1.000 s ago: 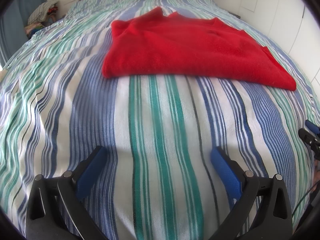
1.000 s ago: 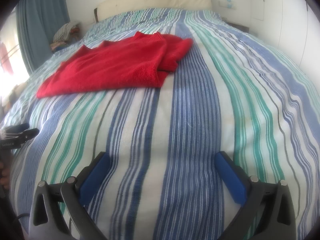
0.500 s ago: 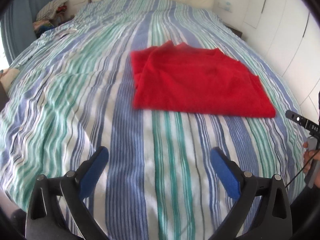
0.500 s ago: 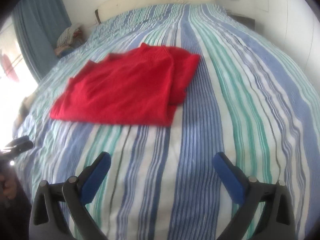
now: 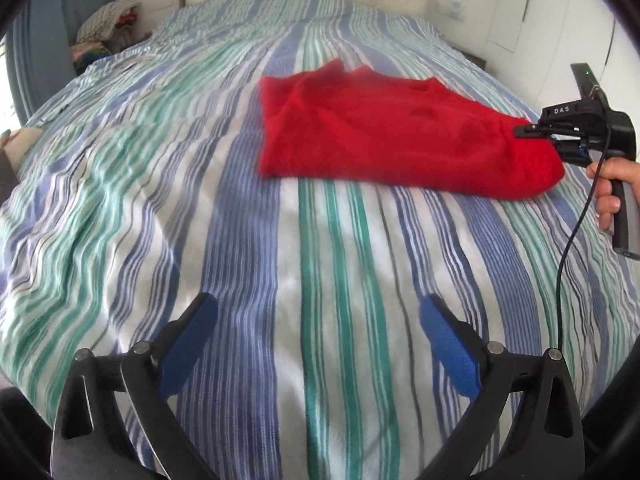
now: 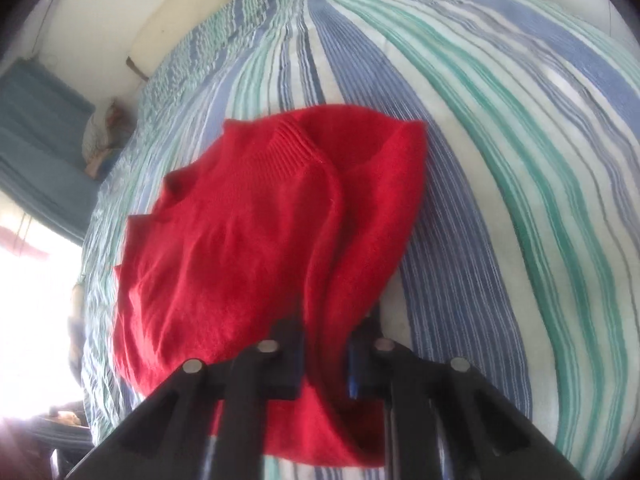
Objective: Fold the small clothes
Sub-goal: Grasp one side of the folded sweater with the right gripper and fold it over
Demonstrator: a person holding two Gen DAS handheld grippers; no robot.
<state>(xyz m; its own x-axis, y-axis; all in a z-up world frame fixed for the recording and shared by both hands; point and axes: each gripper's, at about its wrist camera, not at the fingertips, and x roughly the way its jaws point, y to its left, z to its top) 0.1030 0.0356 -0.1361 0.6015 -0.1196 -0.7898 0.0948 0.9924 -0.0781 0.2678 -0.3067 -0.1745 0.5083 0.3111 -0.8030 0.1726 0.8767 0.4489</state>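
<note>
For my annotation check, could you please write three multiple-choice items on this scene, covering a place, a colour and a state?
1. Where does the sweater lie?
A. on the striped bedspread
B. on the floor
C. on a chair

2. What colour is the sweater?
A. green
B. red
C. grey

3. How does the right hand-held gripper stand?
A. wide open
B. out of view
C. shut on the sweater

Answers:
1 A, striped cloth surrounds it.
2 B, plainly red in both views.
3 C, its jaws pinch a red fold, while the left hand-held gripper is open over bare bedspread.
</note>
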